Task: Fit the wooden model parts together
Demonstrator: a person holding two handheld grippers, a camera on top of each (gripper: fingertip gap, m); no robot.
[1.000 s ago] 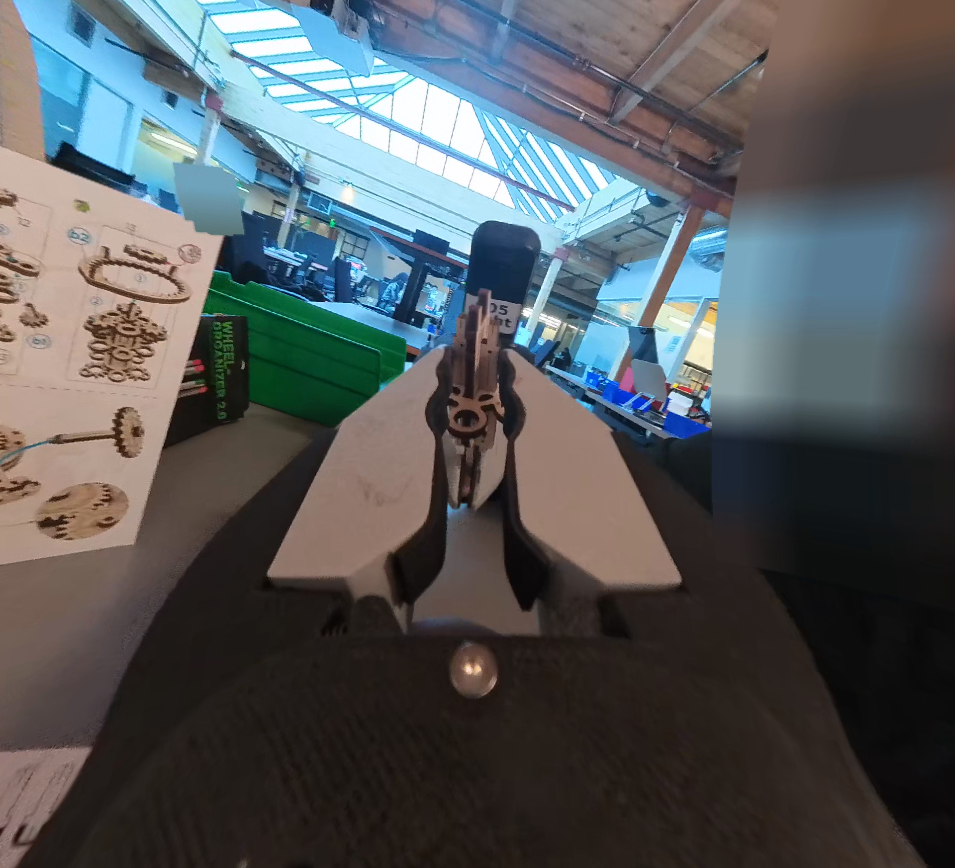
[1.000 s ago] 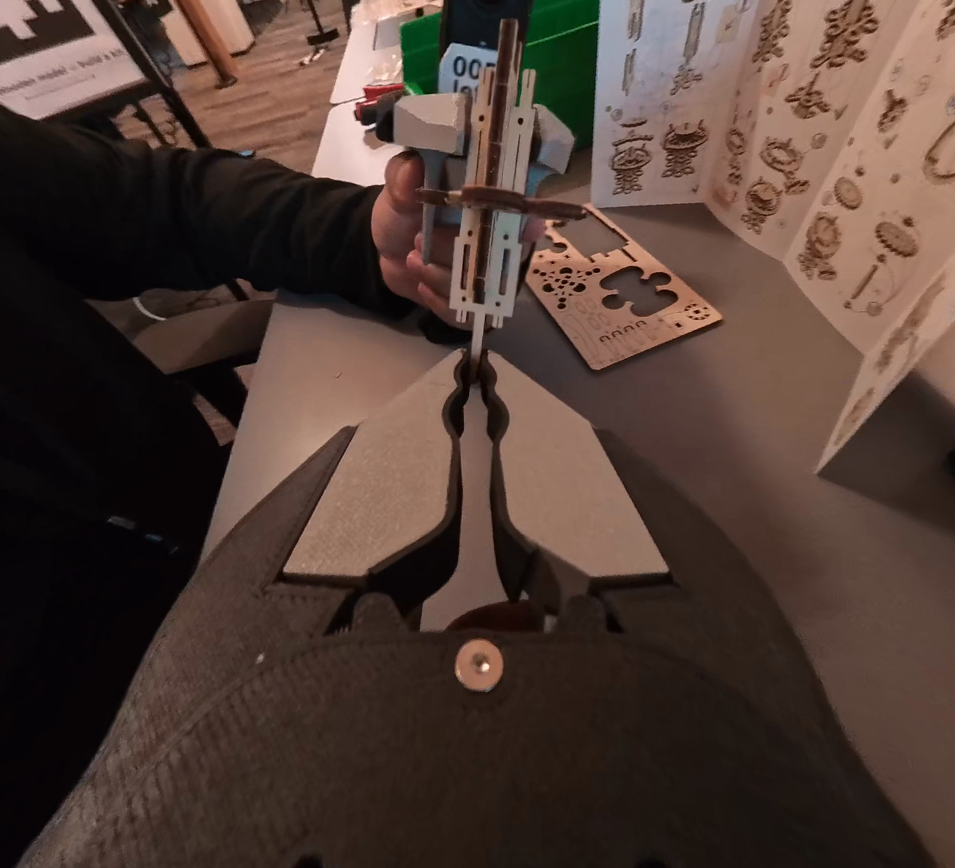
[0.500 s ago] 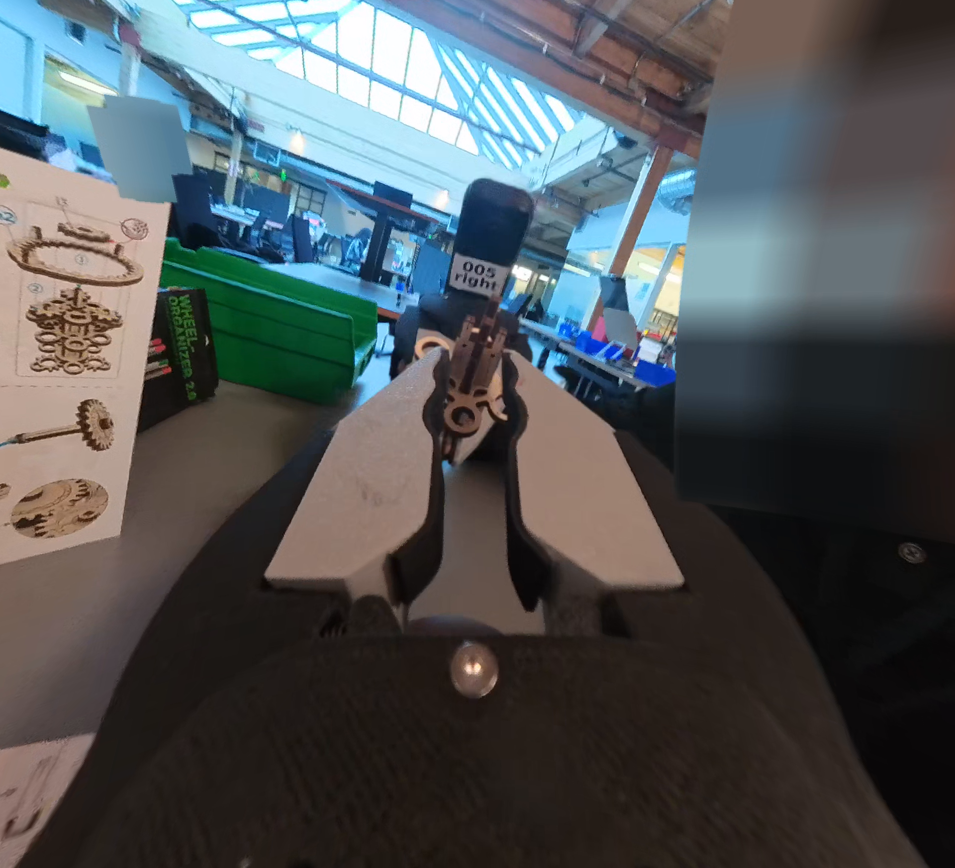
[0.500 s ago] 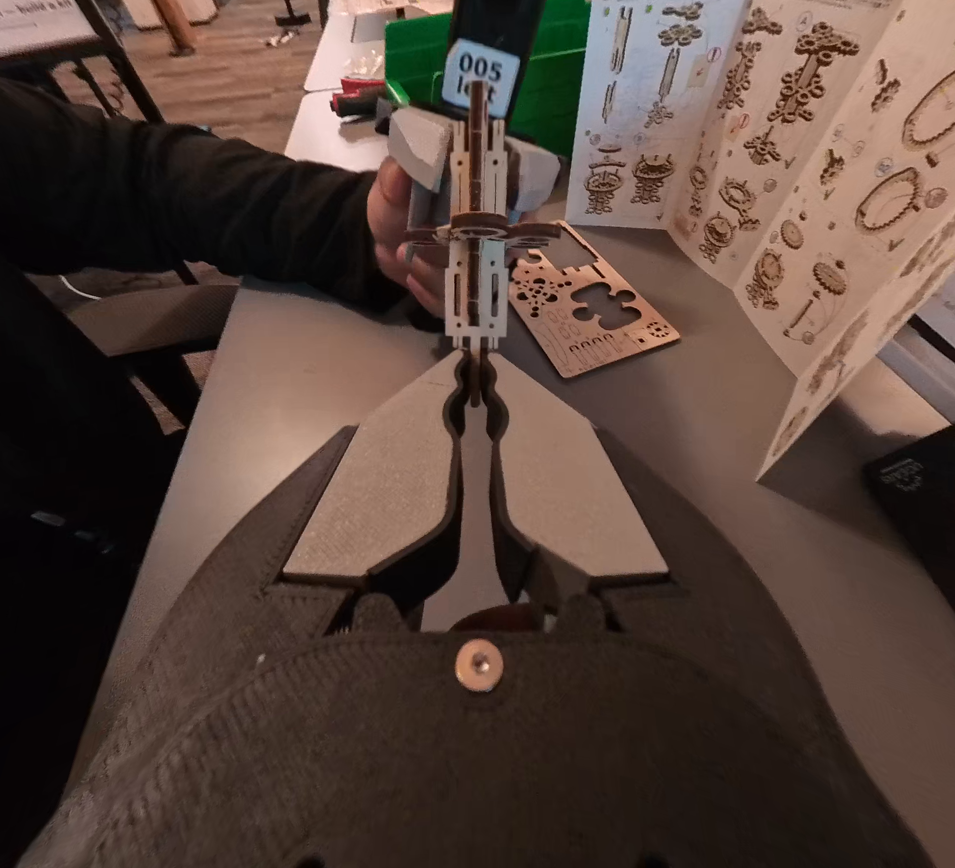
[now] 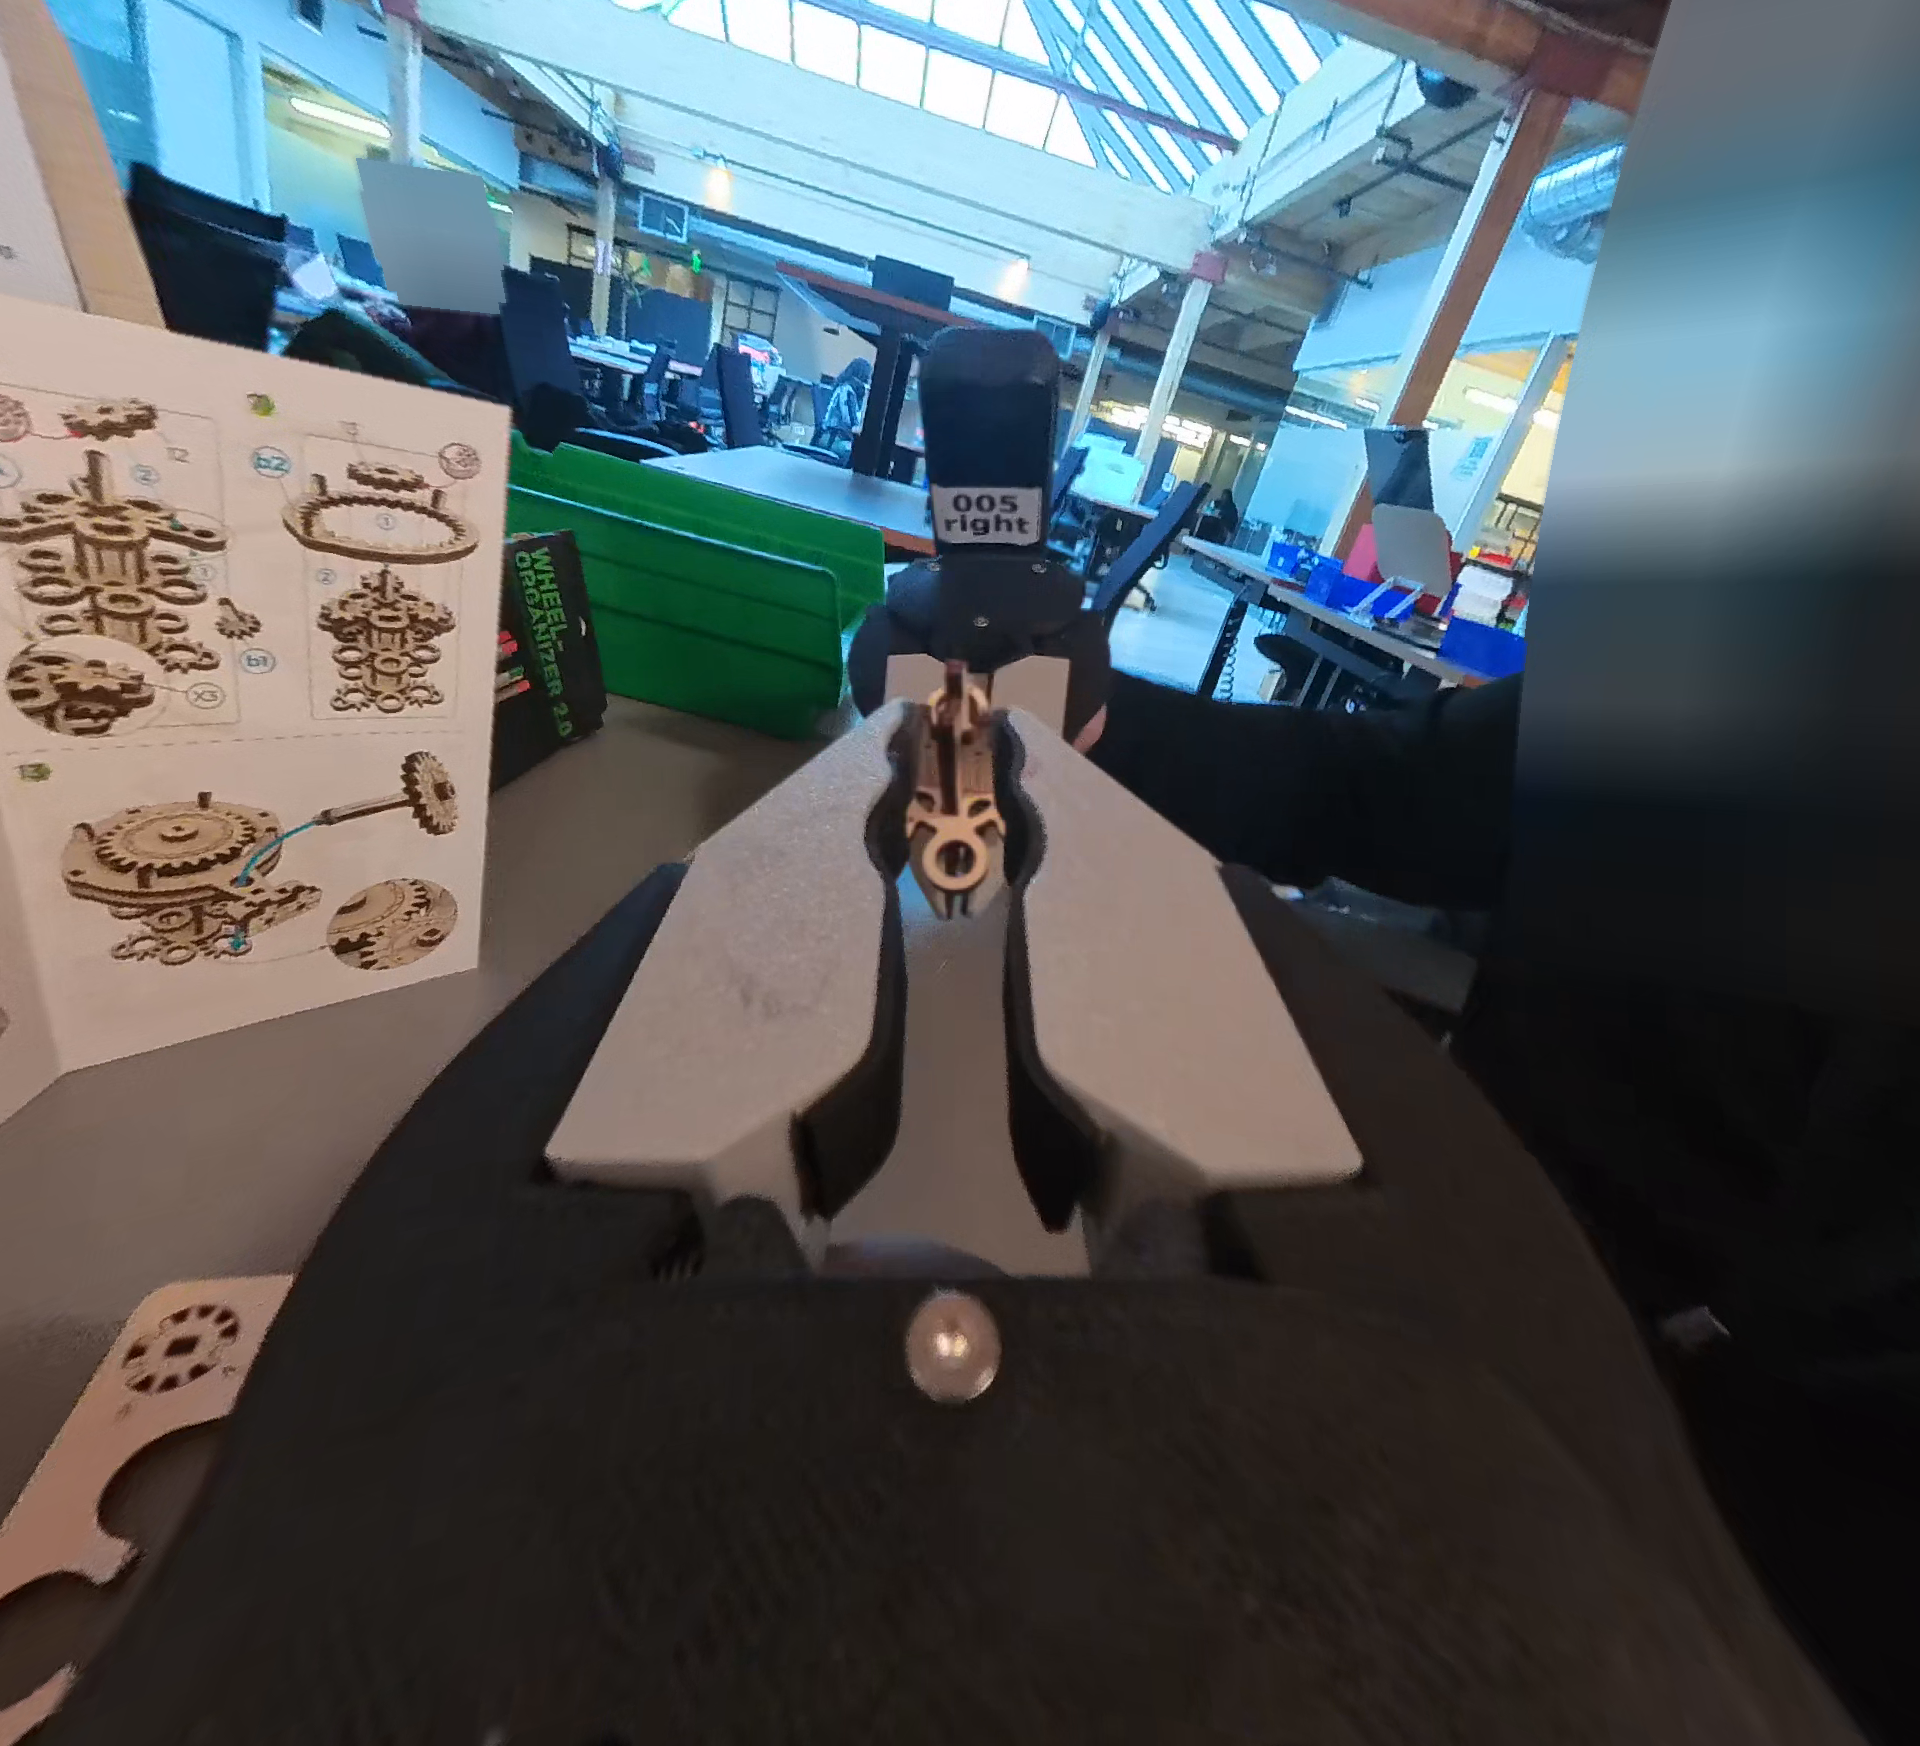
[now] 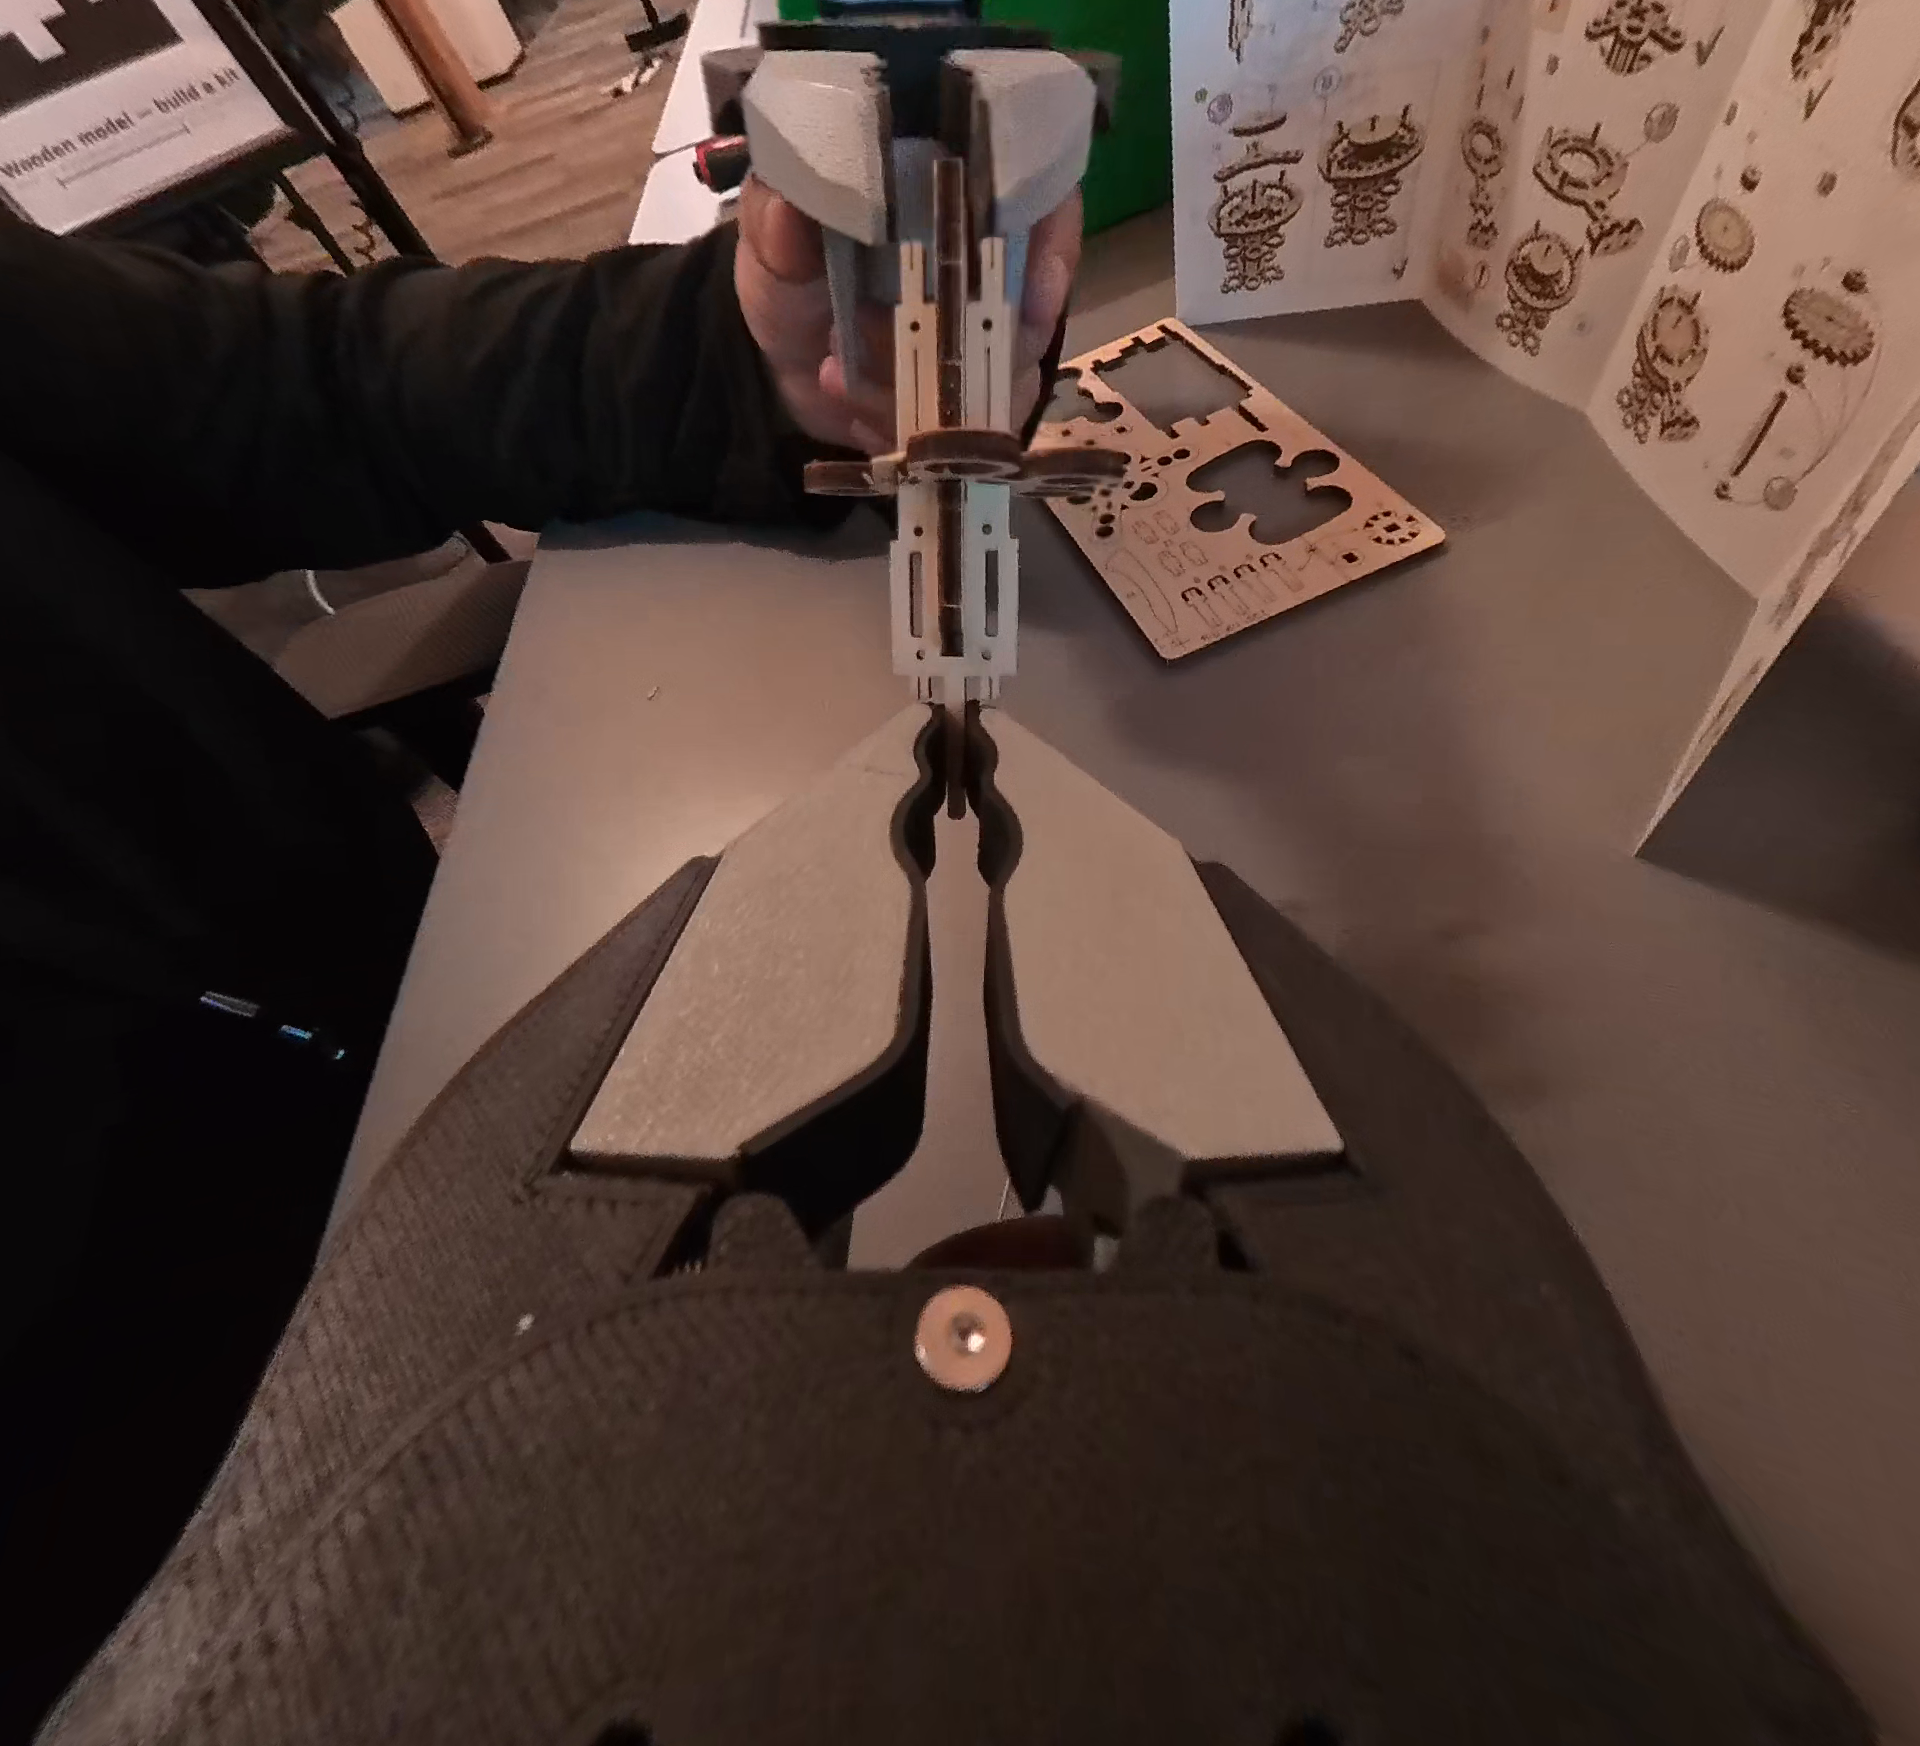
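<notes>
Here, over a grey table (image 6: 1351,865) under skylights, with a fold-out instruction sheet (image 6: 1662,190) at its far right, the left gripper (image 6: 948,262) and right gripper (image 6: 951,740) face each other, each clamped on an end of the wooden model (image 6: 951,533).

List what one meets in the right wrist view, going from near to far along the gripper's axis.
right gripper → its thin wooden piece → wooden model assembly → left gripper → green bin

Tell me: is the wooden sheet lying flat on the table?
Yes, the sheet lies flat on the table behind the model.
</notes>
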